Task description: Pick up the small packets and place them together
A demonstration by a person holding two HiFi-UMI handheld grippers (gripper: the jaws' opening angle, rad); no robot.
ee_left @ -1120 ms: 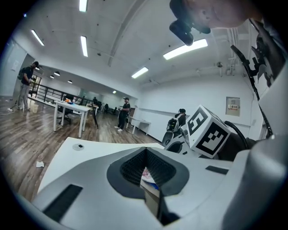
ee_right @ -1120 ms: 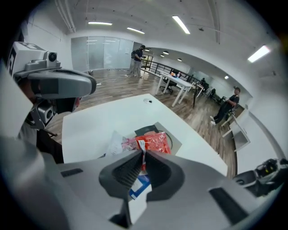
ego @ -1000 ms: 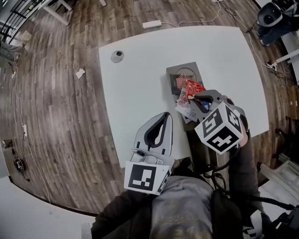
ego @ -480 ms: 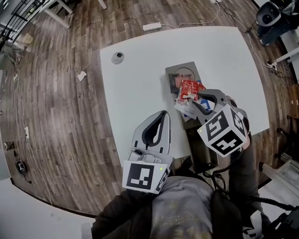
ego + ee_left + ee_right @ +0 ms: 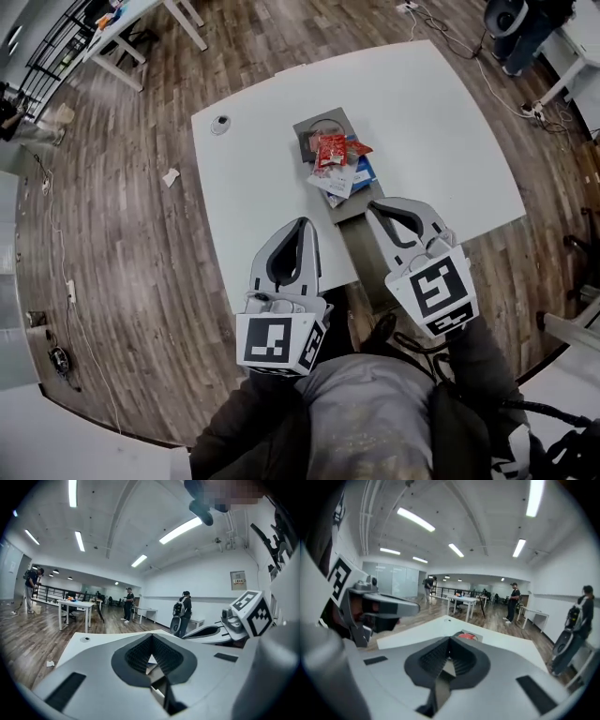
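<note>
Wood floor point(image 5: 122, 234), white table point(image 5: 253, 187), ceiling striplights point(image 5: 180, 529)

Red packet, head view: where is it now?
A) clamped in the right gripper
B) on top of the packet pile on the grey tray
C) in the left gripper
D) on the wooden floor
B: the red packet lies atop the other packets on the grey tray; the right gripper is shut, empty, short of the pile.
</note>
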